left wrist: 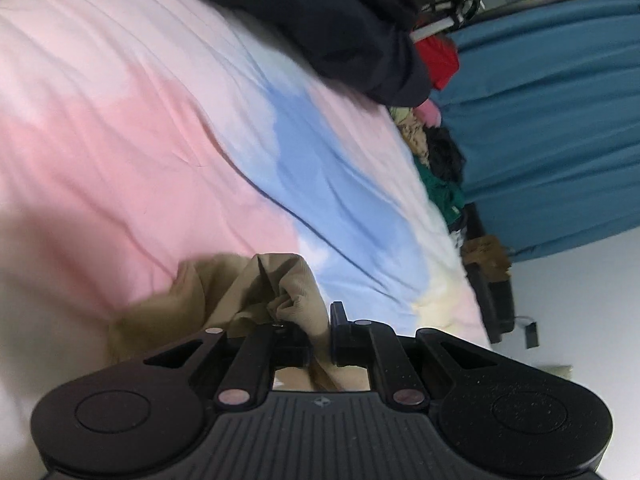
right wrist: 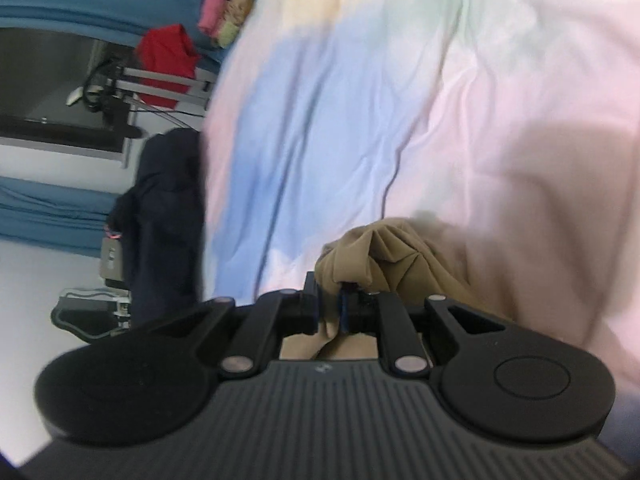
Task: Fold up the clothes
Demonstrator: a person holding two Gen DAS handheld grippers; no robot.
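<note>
Pastel bedsheet (left wrist: 140, 128) underneath; left gripper (left wrist: 318, 330) and right gripper (right wrist: 329, 304) both clamped on tan garment (right wrist: 384, 252) (bunched, creased).

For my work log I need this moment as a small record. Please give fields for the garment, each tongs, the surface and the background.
garment: tan cloth, bunched and wrinkled, not yet folded
left tongs: shut on the tan cloth
right tongs: shut on the tan cloth, fabric pinched between the blue pads
surface: pastel bedsheet, pink, blue and pale yellow, creased
dark garment: lies at the far edge of the bedsheet
background: teal curtain, red item, pile of mixed clothes
image quality: some motion blur
</note>
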